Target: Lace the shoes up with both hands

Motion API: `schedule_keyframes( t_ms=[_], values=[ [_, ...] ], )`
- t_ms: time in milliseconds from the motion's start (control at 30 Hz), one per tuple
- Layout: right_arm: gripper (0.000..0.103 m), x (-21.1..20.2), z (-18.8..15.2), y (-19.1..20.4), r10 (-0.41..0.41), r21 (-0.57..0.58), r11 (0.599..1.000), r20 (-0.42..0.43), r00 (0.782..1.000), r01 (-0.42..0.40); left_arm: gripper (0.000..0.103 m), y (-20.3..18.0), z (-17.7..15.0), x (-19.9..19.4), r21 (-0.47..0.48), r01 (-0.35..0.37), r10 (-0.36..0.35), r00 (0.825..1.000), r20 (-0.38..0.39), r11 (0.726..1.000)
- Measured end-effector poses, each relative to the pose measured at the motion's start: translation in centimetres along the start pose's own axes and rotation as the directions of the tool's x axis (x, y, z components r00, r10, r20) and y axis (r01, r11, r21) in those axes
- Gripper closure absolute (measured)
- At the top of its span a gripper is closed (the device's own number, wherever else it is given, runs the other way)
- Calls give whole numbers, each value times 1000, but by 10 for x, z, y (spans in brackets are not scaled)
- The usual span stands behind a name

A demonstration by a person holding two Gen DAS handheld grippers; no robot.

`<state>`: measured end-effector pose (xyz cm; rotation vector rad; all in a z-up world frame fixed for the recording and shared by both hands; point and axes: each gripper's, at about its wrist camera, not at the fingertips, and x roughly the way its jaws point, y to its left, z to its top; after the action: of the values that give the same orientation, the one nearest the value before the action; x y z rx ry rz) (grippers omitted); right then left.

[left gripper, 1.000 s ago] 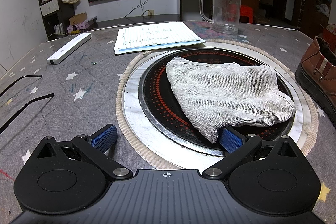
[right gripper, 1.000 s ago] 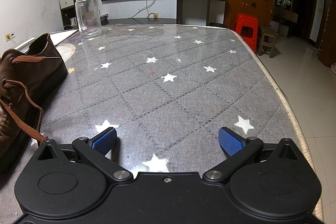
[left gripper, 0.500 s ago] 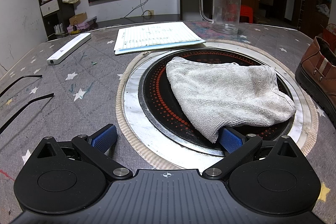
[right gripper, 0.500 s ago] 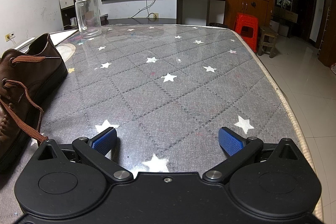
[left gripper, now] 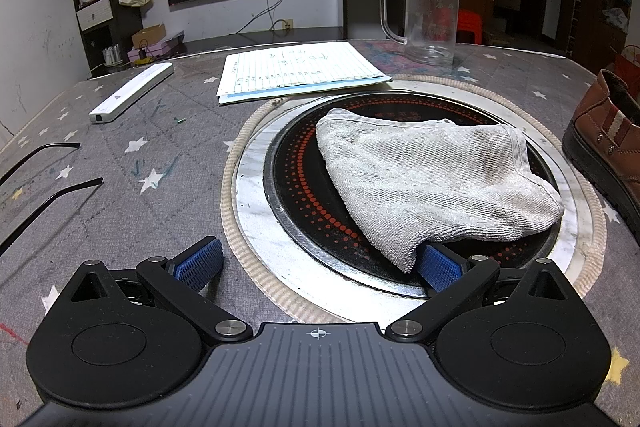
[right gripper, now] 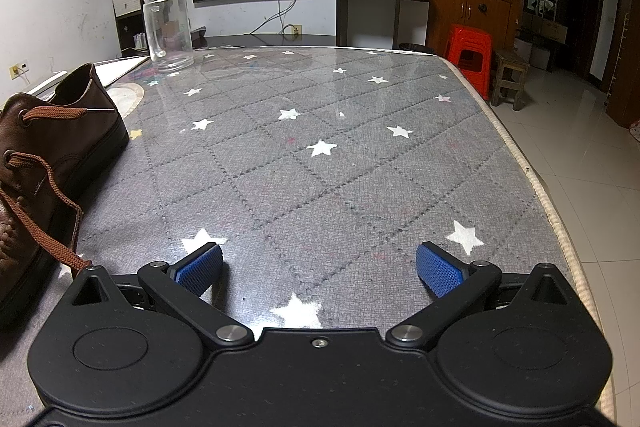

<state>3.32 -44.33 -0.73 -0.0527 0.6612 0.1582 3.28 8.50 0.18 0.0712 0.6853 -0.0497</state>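
Observation:
A brown leather shoe (right gripper: pixel 48 163) stands at the left edge of the right wrist view, its brown lace (right gripper: pixel 40 223) hanging loose down its side to the table. The same shoe's heel (left gripper: pixel 608 143) shows at the right edge of the left wrist view. My right gripper (right gripper: pixel 318 267) rests open on the grey star-patterned table, to the right of the shoe, with nothing between its blue pads. My left gripper (left gripper: pixel 316 261) is open too, low over the table; its right pad (left gripper: pixel 440 265) lies beside the corner of a grey cloth (left gripper: pixel 432 183).
The cloth lies on a round black cooktop (left gripper: pixel 296 187) set in the table. Behind it are a lined paper sheet (left gripper: pixel 296 71), a clear mug (left gripper: pixel 432 19), a white remote (left gripper: pixel 128 93) and black glasses arms (left gripper: pixel 48 197). The table's right edge (right gripper: pixel 556 211) drops to a tiled floor.

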Motion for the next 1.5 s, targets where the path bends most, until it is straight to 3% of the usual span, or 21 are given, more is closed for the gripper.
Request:
schedule_keyframes(
  t_ms=[1500],
  values=[
    [0,0,0,0,0,0,1000,0,1000,0,0,2,1,1,0,0,0,1000,0,1000]
  ],
)
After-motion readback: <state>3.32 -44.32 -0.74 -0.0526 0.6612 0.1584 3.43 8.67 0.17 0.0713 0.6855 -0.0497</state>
